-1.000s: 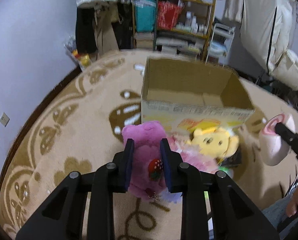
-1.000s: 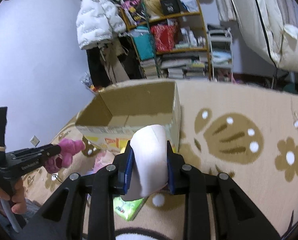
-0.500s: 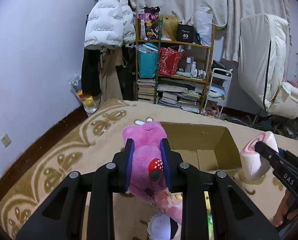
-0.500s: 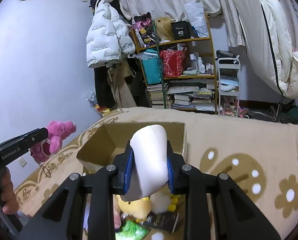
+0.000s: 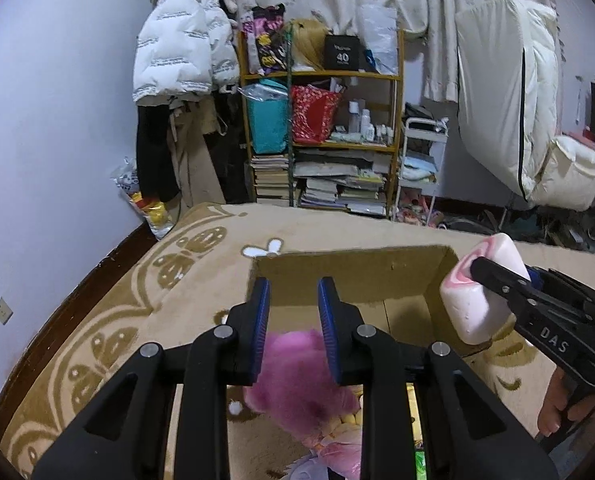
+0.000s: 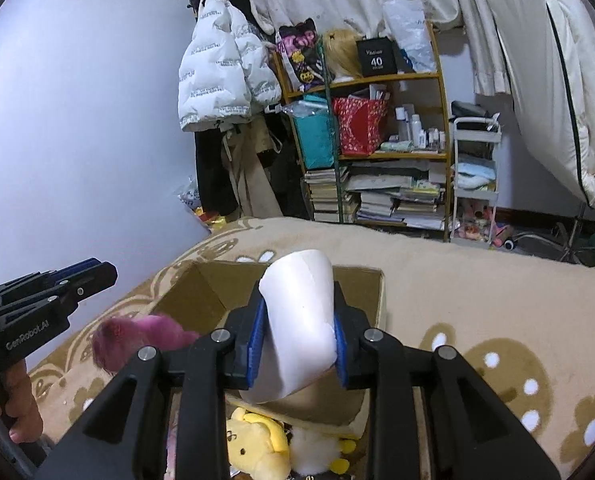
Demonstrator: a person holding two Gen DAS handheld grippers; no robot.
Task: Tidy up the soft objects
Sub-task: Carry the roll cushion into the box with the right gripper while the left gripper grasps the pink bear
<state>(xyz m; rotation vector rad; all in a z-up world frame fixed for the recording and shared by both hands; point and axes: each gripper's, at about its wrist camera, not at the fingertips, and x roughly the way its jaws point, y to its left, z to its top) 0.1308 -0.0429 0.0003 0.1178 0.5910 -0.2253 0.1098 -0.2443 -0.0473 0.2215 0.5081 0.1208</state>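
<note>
Black claw [image 5: 293,300] with blue pads, silver screws, bare-skinned hand [image 6: 21,404].

a fuzzy purple plush bear [image 5: 297,376] appears blurred in mid-air just below the open left gripper [image 5: 293,300], at the near left edge of an open cardboard box [image 5: 357,276] that sits on the carpet. a white marshmallow-shaped cushion [image 6: 301,320] with a pink swirl on its end [image 5: 481,288] is squeezed between the pads of the right gripper [image 6: 297,320], held tilted above the box's right edge. a yellow dog plush [image 6: 257,440] lies on the carpet against the box's near wall.
</note>
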